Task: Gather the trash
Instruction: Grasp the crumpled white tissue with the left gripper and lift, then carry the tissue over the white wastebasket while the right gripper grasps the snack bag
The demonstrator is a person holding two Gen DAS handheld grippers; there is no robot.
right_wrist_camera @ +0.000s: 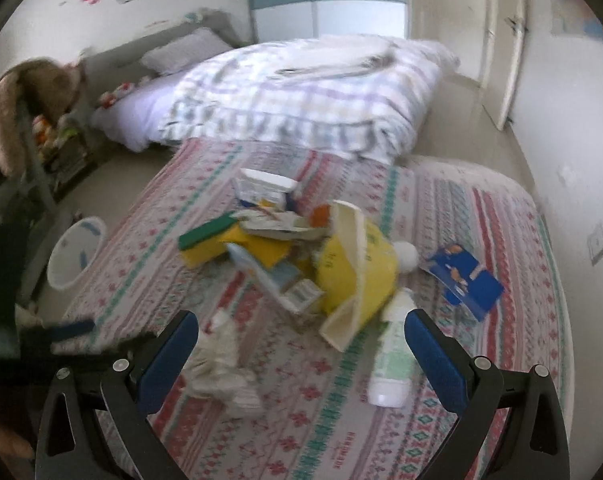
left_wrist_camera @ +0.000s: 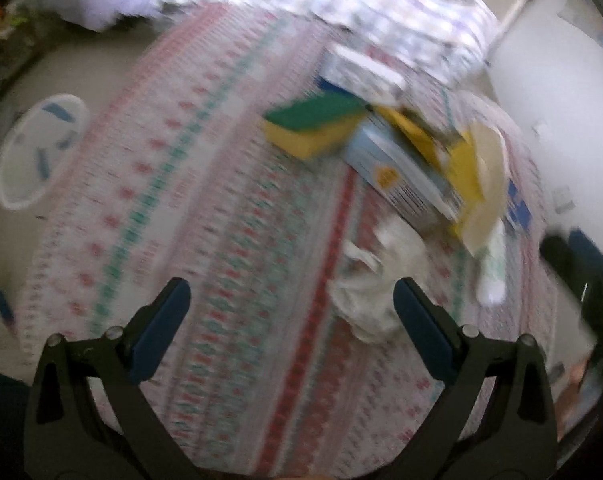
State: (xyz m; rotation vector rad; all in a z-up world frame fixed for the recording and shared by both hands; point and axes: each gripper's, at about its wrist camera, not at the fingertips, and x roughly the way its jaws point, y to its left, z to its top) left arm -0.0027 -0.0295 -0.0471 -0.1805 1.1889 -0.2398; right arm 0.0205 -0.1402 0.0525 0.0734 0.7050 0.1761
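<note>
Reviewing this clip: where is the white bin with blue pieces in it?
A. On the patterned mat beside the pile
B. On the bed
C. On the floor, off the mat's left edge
C: the white bin stands on bare floor left of the patterned mat.

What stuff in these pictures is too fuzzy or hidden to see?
- Left wrist view: motion blur smears the box print, so it cannot be read.
- Right wrist view: the yellow bin hides the pile beneath it.
- Right wrist view: the bottle label is too blurred to read.
- Both views: the white basket contents are too small to name.
</note>
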